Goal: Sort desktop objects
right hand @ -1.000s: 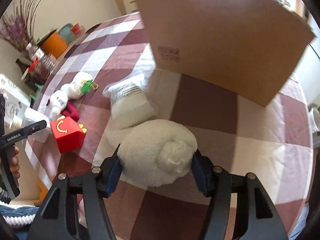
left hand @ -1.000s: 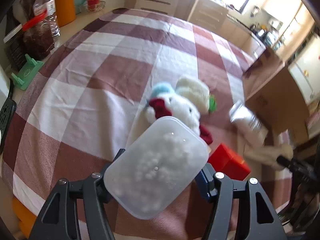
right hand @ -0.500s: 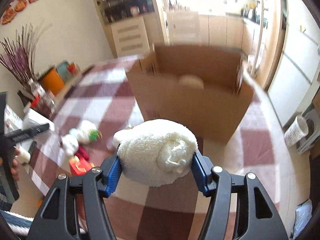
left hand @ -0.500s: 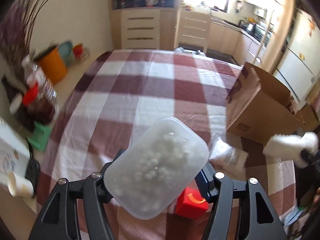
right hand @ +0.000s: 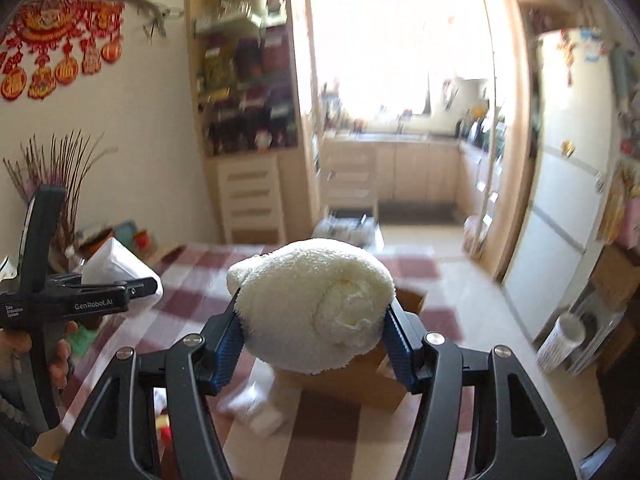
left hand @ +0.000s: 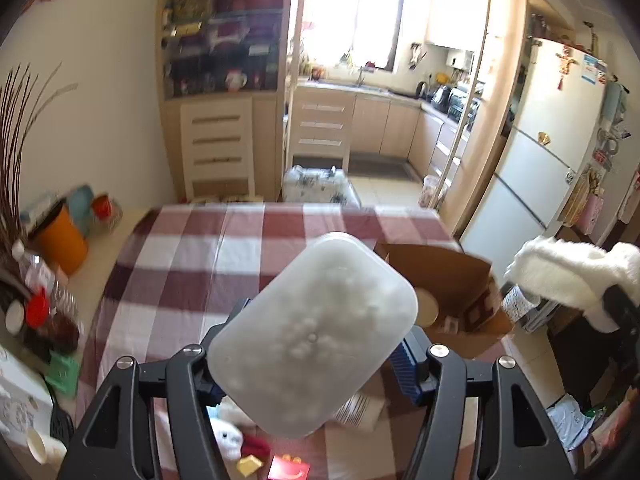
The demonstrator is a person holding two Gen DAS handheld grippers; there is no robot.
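The left gripper [left hand: 314, 354] is clamped on a frosted, rounded-rectangular plastic container of small white balls [left hand: 314, 332], and the right gripper [right hand: 314, 344] on a cream rolled terry-cloth bundle [right hand: 314, 304], its blue pads pressed into the pile on both sides. Both loads sat low over the red-and-white checked tablecloth [left hand: 192, 256] a second ago; now both are carried high, so each camera looks across the room to the kitchen beyond. The grips themselves look unchanged. This probably means two items are in transit together toward the open brown cardboard box [left hand: 448, 292] at the table's right edge, so the sort is well under way but not finished. The left wrist view shows what the right cannot: the box's inside, where a pale round object [left hand: 426, 308] already lies, and below the jaws the items still on the table, namely a white plush toy [left hand: 228, 438], a red carton with a yellow mark [left hand: 288, 470] and a clear plastic packet [left hand: 360, 410]. It also catches the cloth bundle from the side, at its right edge. The right wrist view hides most of the box behind the bundle, but shows the person's left hand [right hand: 60, 360] on the other tool's black handle and the container seen end-on.
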